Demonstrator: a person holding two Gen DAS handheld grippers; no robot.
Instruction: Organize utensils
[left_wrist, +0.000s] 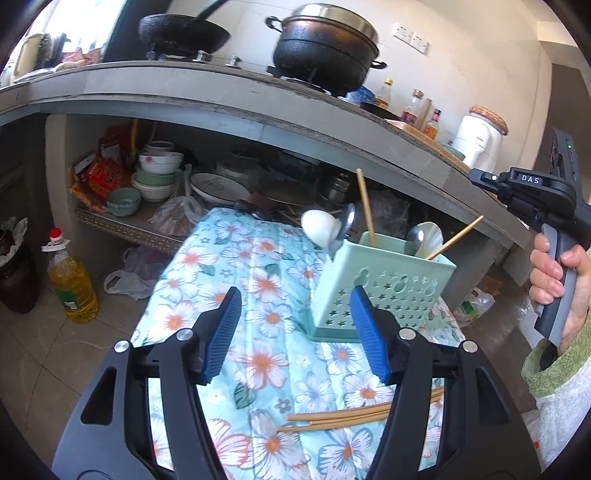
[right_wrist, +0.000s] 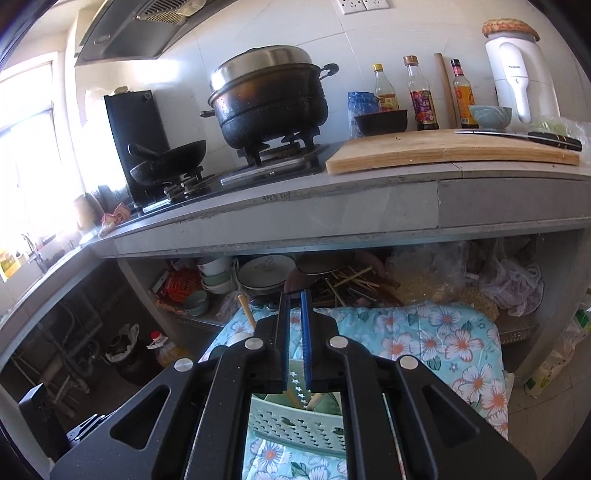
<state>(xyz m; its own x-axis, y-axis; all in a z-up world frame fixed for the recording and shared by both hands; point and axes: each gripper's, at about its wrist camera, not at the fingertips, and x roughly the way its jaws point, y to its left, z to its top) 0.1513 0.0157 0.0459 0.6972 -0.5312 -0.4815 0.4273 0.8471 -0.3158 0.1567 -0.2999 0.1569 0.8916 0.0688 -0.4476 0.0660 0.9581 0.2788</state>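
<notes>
A mint-green perforated utensil holder (left_wrist: 384, 291) stands on the floral cloth (left_wrist: 258, 280). In it are two chopsticks (left_wrist: 366, 206), a white spoon (left_wrist: 317, 227) and metal spoons (left_wrist: 415, 236); the white one leans out over its left corner. Several loose chopsticks (left_wrist: 354, 413) lie on the cloth by my right-hand finger. My left gripper (left_wrist: 295, 328) is open and empty, its right pad just in front of the holder. My right gripper (right_wrist: 294, 332) hovers over the holder (right_wrist: 295, 417), its blue pads a narrow slit apart with nothing between them. A hand holds its handle (left_wrist: 554, 280).
A grey counter (right_wrist: 332, 206) overhangs the cloth-covered surface, with a black pot (right_wrist: 269, 96), wok, cutting board (right_wrist: 443, 151) and knife on it. The shelf beneath holds bowls (left_wrist: 159, 170) and plates. An oil bottle (left_wrist: 72, 280) and dark bin stand on the floor at left.
</notes>
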